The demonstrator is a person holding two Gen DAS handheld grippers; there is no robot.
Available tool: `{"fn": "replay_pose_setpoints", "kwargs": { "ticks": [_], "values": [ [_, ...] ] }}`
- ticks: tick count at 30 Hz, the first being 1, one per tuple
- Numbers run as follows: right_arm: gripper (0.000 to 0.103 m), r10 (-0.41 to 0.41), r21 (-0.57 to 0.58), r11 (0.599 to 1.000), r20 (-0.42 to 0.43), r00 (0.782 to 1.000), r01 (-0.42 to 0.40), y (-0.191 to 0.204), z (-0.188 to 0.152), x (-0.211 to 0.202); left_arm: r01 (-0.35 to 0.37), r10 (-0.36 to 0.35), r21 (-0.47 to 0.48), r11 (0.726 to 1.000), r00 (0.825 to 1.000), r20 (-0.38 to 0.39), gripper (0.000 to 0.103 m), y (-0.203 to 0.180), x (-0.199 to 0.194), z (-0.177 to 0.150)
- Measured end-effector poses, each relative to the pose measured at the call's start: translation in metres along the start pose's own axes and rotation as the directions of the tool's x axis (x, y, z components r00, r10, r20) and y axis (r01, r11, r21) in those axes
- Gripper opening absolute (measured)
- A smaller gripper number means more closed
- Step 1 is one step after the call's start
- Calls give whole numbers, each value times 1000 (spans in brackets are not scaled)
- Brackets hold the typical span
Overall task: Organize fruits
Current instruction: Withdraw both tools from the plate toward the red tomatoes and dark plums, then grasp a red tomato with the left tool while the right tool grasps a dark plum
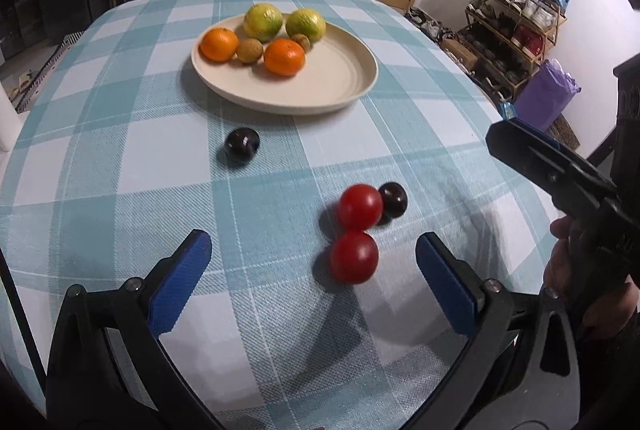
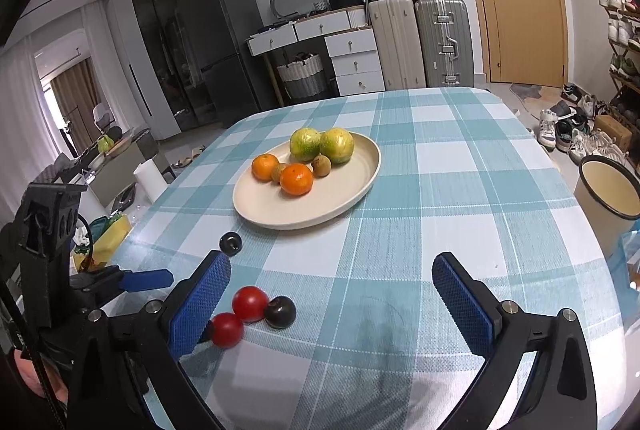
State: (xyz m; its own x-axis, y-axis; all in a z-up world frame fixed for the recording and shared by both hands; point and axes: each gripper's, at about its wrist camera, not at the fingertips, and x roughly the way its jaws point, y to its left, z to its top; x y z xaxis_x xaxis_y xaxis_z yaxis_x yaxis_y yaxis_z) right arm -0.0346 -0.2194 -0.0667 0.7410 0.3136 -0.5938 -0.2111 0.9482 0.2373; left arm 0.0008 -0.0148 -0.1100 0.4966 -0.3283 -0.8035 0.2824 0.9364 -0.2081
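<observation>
Both tools, left (image 1: 314,278) and right (image 2: 332,304), gape empty. Round cream plate (image 1: 344,78) holds oranges, green citrus, kiwis at 12 o'clock; red tomatoes (image 1: 354,256) sit loose on the desk.

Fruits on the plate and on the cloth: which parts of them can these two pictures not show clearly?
- Nearer red tomato: in the right wrist view, its left side is covered by the right tool finger.
- Both tomatoes: motion-blurred in the left wrist view.
- Small brown fruits on the plate: too small to identify; one sits partly behind an orange.
- Right tool's opening: not visible in the left wrist view.
</observation>
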Motion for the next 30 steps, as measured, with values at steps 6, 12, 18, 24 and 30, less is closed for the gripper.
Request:
{"fn": "replay_pose_setpoints", "kwargs": {
  "ticks": [6,12,18,24,30],
  "values": [
    [103,3,1,1000,-18,1000,-3,-3,-4,3,10,-10,14,1000,1000,-21,97,-4,7,-3],
    [103,-8,15,1000,-36,999,8,-11,-9,7,18,-16,46,999,999,-44,73,-12,14,-5],
    [103,5,23,1000,-59,998,-3,-14,-14,12,51,-48,42,998,997,-60,43,-11,19,-6],
    [103,60,32,998,-62,996,-58,-13,-17,12,97,-94,56,994,994,-55,25,-12,18,-9],
    [103,59,29,998,-110,992,-56,-9,-21,22,102,-101,23,994,994,-44,25,-1,11,-8]
  ]
}}
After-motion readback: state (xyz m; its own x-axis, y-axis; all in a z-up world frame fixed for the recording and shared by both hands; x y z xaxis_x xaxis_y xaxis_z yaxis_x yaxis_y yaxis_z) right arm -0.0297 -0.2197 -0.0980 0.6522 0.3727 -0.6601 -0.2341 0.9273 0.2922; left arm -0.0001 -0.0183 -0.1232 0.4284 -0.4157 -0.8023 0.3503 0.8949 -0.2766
